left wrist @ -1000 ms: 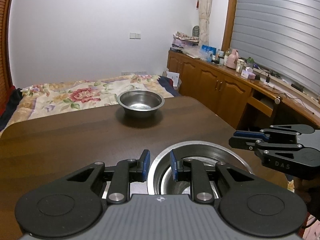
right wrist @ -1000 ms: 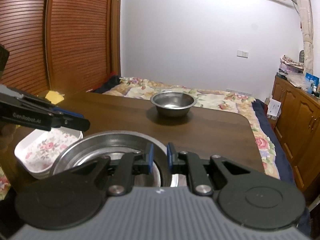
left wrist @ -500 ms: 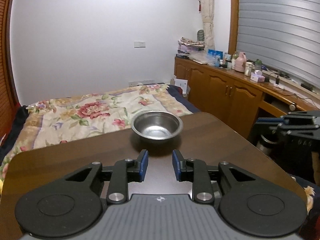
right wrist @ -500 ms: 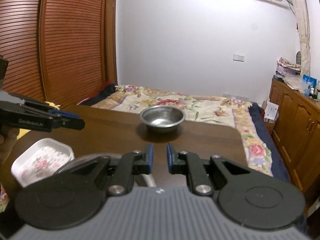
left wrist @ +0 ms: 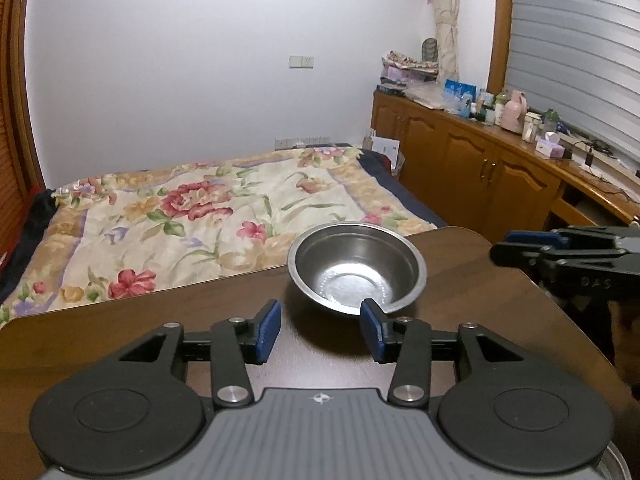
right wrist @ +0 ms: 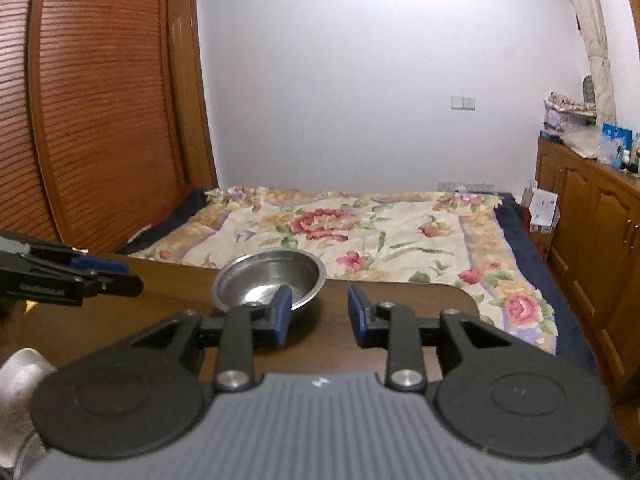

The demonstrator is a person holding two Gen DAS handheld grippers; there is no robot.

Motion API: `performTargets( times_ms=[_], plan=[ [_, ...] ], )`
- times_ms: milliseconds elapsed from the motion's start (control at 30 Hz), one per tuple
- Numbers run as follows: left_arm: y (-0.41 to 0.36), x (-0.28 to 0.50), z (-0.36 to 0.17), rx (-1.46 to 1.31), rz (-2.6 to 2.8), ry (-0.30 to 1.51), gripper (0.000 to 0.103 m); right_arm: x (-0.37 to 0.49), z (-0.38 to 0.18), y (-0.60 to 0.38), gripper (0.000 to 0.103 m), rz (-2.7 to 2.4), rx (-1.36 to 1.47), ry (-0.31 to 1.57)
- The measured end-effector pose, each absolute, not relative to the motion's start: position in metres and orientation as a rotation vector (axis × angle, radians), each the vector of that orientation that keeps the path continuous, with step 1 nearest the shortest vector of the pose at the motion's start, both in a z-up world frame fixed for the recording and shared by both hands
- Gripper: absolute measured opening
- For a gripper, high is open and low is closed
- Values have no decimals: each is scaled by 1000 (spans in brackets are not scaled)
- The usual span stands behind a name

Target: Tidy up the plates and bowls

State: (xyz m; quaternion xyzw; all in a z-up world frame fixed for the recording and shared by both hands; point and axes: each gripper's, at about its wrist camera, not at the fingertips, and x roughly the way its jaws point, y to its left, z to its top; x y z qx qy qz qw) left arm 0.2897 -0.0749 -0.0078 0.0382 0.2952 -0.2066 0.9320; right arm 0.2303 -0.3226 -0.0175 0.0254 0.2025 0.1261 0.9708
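1. both pairs of your blue-padded fingers (left wrist: 267,332) stand apart, their jaws opening, with nothing between them but bare tabletop.
2. your left gripper (left wrist: 320,334) hangs low over the dark wooden table (left wrist: 120,332), pointing at the small steel bowl (left wrist: 356,266). its right pad overlaps the bowl's near rim in the left view, though you cannot tell from this whether it touches.
3. your right gripper (right wrist: 316,314) points past the same bowl (right wrist: 268,280), which sits just ahead and to the left of its left pad. the pad covers part of the bowl's near side.
4. the bowl stands upright and empty near the table's far edge, with the flowered bedspread (left wrist: 208,208) beyond it.
5. a second ago both grippers held their fingers close together over the rim of a larger steel dish at the near edge. now both have moved forward across the table, and the bowl looks much nearer.
6. only a blurred silver edge (right wrist: 20,392), probably that dish, shows at the lower left of the right view. the white flowered tray seen earlier is out of sight.
7. each gripper appears at the side of the other's view.
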Motion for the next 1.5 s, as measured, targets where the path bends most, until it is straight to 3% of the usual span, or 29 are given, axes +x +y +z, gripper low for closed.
performTargets(
  times_ms=[100,233,900,1133,1500],
  plan=[
    [-76,305,-13,57,-424,624,49,251,-27,-317,36,270,55,437],
    [-81,319,-19,57,-415,630,49,273,-35,-315,47,294,99,469],
    [-88,359,-43,11,-429,686,49,324,-63,-301,47,329,179,544],
    [-93,362,-45,15,-435,693,38,324,-62,-300,47,350,187,542],
    [-94,363,-49,23,-439,698,34,326,-63,-299,47,372,202,544]
  ],
)
